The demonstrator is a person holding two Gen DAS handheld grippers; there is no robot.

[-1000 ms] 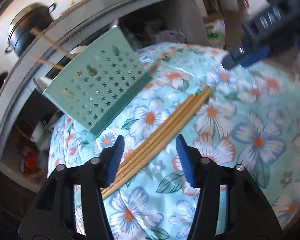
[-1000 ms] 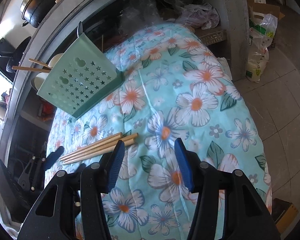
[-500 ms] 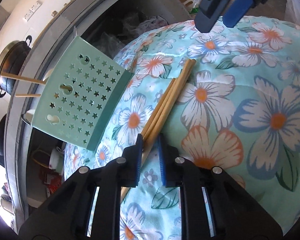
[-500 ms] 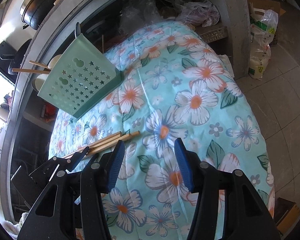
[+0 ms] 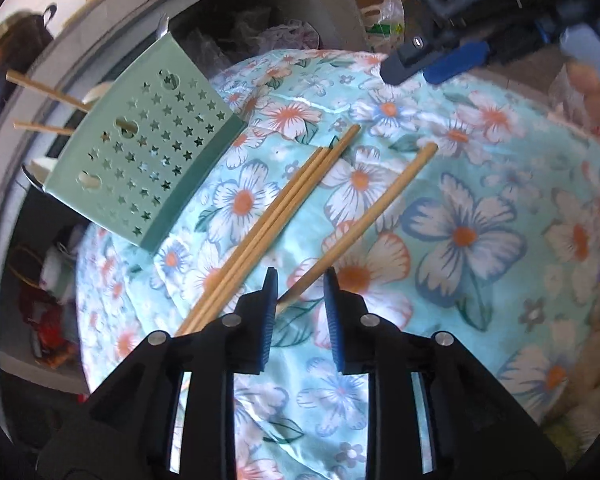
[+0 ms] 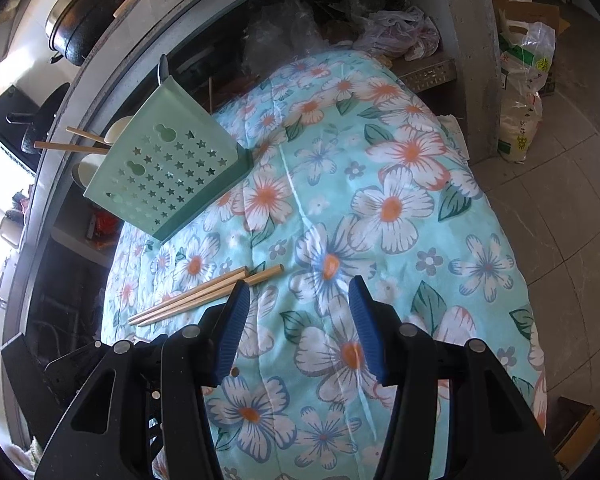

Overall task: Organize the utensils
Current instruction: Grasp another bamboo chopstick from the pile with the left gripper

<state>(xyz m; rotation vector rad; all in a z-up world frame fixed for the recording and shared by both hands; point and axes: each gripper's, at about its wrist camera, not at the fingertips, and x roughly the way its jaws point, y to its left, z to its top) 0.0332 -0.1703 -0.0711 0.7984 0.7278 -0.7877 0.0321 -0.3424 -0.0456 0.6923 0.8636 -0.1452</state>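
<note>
No writing is readable. The left gripper (image 5: 300, 276), jaws just opening slightly, has one chopstick (image 5: 360, 222) loose between them; three chopsticks (image 5: 276, 216) lie beside it on the floral cloth (image 5: 480, 248), near the mint utensil holder (image 5: 148, 160). The right gripper (image 6: 296, 292) hangs open, empty.

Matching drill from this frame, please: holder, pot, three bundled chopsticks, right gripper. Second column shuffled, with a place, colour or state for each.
1. holder
2. pot
3. three chopsticks
4. right gripper

A. open, nothing between its jaws
B. side by side on the floral cloth
C. mint green with star-shaped holes
D. black, up on the grey counter

Pairs: 1-C, 2-D, 3-B, 4-A
</note>
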